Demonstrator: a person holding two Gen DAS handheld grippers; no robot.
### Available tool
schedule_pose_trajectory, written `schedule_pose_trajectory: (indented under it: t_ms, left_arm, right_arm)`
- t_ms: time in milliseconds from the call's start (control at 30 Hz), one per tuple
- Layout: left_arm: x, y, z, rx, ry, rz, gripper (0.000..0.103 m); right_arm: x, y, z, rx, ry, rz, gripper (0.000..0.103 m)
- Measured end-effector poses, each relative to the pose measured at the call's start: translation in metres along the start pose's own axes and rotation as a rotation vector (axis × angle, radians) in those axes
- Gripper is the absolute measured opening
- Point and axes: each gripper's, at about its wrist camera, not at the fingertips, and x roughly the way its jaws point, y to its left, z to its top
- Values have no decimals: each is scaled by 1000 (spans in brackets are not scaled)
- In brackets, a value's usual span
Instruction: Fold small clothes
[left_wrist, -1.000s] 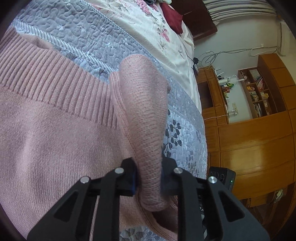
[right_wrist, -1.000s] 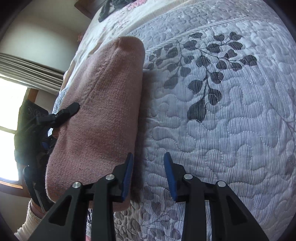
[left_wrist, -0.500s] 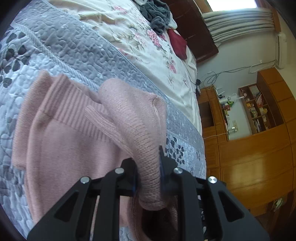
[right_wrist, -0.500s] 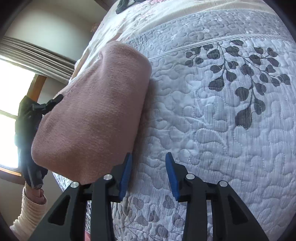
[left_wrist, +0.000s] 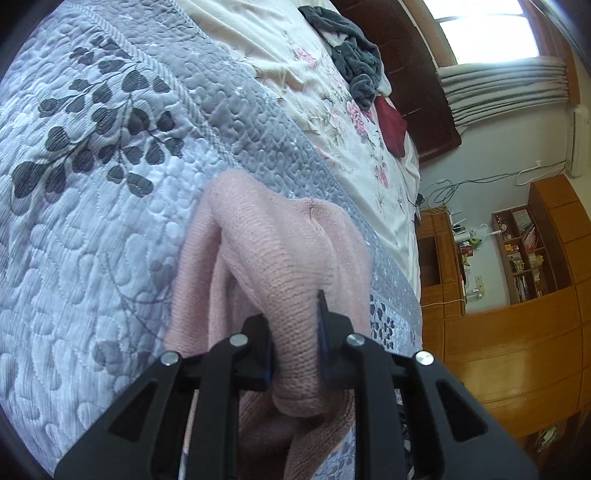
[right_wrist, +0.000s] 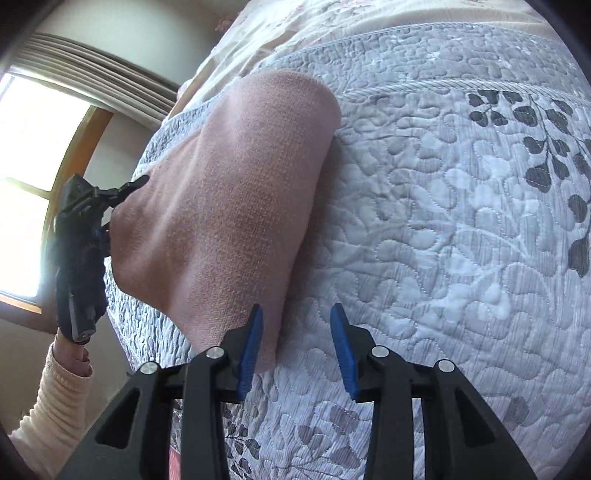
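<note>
A grey quilt (left_wrist: 92, 206) is lying under everything. The left gripper (left_wrist: 295, 332) is pinching a fold of the pink sweater (left_wrist: 280, 258), bunched fabric blocking its view at 6 o'clock. Grey clothes (left_wrist: 354, 55) are sitting at 1 o'clock. The right gripper (right_wrist: 295, 347) is hanging with fingers apart, gripping nothing, the sweater at its 10 o'clock.

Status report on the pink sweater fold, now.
Left gripper shut on pink sweater, lifting one edge. Right gripper open, empty, over quilt. Nothing in the way.
</note>
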Motion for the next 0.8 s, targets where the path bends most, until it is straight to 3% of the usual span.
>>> schedule_pose_trajectory:
  t_ms: [300, 467, 633, 800]
  left_arm:
    - [24, 50, -11, -32, 35, 40, 19]
    - [9, 54, -18, -54, 12, 40, 26]
    - [-29, 37, -41, 53, -20, 94, 34]
    - [-51, 19, -77, 119, -25, 78, 47]
  right_arm:
    - [21, 17, -4, -28, 39, -12, 40]
    - [20, 18, -8, -8, 36, -8, 40]
    - [11, 15, -19, 13, 22, 44, 43]
    - [22, 16, -31, 65, 43, 122, 50]
